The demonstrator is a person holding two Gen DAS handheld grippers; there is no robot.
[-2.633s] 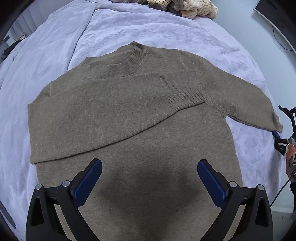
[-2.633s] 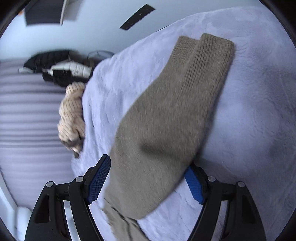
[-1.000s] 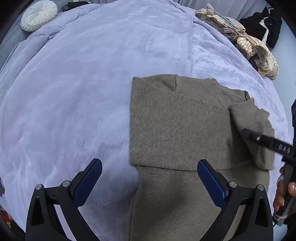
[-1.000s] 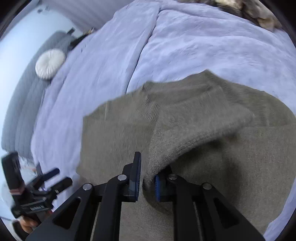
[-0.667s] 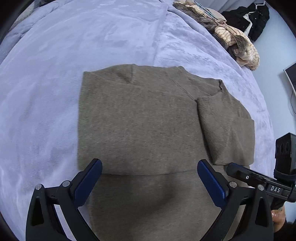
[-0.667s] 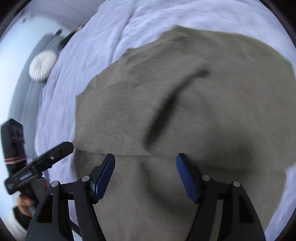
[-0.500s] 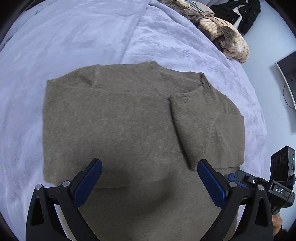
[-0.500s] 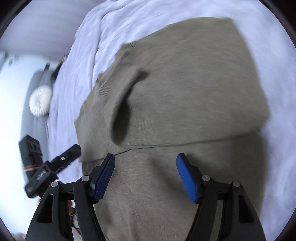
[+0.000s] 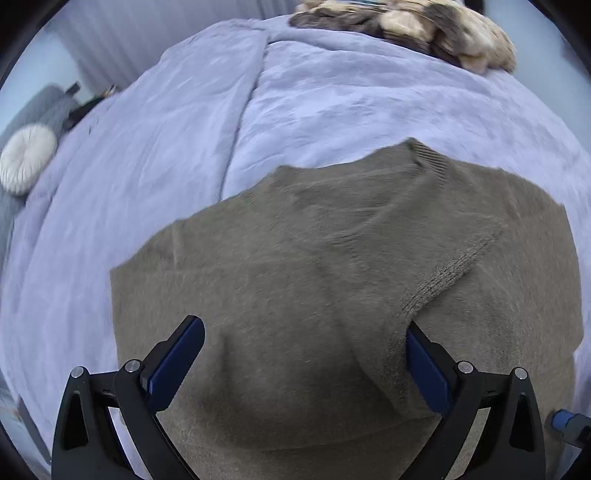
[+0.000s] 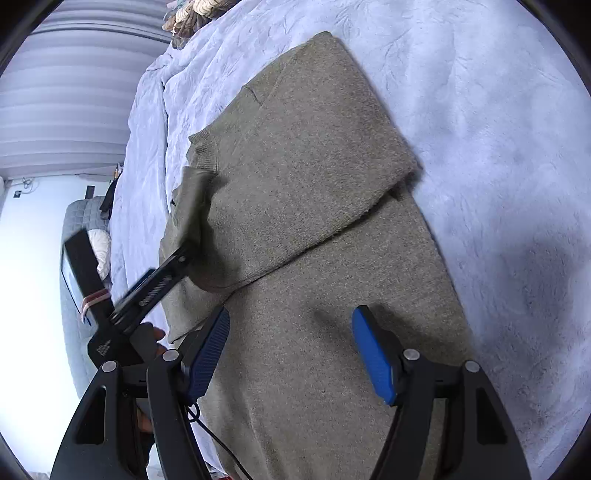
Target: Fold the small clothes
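An olive-brown knitted sweater (image 9: 332, 295) lies on a bed under a lilac blanket (image 9: 147, 155), filling the lower centre of the left wrist view, both sleeves folded across its body. The left tool (image 9: 306, 354) hovers at the bottom of the frame, jaws spread wide and gripping nothing. In the right wrist view the right tool (image 10: 291, 350), at lower centre, has just been opening; its blue pads (image 10: 373, 354) stand apart above the sweater's lower body, holding nothing. A heap of clothes (image 9: 424, 26) sits at the upper right.
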